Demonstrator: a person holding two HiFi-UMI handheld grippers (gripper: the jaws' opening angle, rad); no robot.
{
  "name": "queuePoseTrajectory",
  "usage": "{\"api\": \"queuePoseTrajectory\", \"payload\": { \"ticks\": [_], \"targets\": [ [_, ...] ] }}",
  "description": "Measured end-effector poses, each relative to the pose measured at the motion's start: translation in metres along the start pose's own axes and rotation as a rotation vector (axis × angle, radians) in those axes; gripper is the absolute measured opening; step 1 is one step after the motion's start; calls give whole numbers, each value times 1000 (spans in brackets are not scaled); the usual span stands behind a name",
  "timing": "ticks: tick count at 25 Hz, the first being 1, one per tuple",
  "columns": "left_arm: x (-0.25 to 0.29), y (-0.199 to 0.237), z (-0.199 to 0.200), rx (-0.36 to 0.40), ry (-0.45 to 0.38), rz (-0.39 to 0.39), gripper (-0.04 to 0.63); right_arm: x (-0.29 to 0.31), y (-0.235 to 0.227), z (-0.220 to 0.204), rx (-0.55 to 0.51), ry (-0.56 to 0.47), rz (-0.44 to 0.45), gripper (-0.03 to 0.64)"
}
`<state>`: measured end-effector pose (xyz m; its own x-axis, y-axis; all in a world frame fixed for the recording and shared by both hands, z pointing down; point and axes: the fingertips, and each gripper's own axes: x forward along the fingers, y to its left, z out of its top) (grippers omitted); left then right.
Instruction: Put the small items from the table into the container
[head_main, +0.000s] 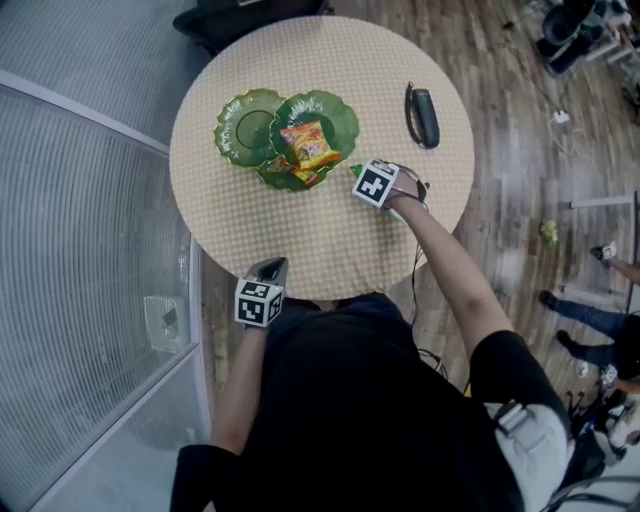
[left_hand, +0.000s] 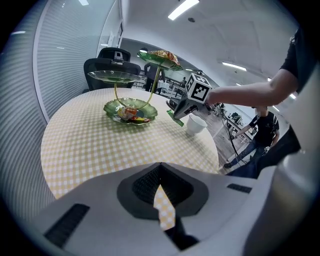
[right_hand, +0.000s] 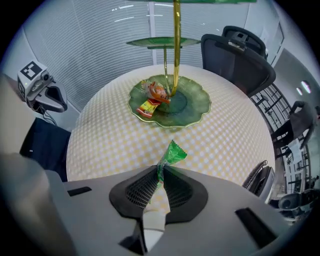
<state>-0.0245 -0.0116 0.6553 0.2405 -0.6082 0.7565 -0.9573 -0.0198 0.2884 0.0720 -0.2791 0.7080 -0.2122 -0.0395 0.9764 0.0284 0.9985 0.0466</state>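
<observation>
A green three-tier dish stand (head_main: 240, 130) stands on the round checked table. An orange snack pack (head_main: 308, 143) lies on one upper dish, and more wrapped snacks (right_hand: 152, 97) lie on the bottom dish (right_hand: 192, 107). My right gripper (right_hand: 160, 182) hangs just above the table, right of the stand, and is shut on a small green packet (right_hand: 171, 156). The left gripper view shows that packet (left_hand: 175, 119) too, dangling from the right gripper (left_hand: 176, 111). My left gripper (head_main: 270, 268) is shut and empty at the table's near edge.
A black handset (head_main: 422, 116) lies at the table's far right. A white cup (left_hand: 195, 124) stands on the table under my right hand. Black office chairs (right_hand: 237, 55) stand behind the table. A ribbed glass wall (head_main: 80, 250) runs along the left.
</observation>
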Motion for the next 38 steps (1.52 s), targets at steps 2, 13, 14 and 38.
{"api": "queuePoseTrajectory", "payload": {
  "ticks": [2, 13, 14, 38],
  "targets": [
    [-1, 1, 3, 6, -2, -5, 3, -5, 10, 4, -7, -28, -10, 60],
    [-3, 13, 10, 55, -5, -75, 3, -31, 62, 49, -29, -202, -107, 60],
    [-3, 16, 10, 56, -5, -83, 3, -30, 66, 52, -30, -205, -122, 58],
    [-12, 111, 1, 176, 92, -256, 3, -12, 78, 158, -281, -81, -509, 60]
  ]
}}
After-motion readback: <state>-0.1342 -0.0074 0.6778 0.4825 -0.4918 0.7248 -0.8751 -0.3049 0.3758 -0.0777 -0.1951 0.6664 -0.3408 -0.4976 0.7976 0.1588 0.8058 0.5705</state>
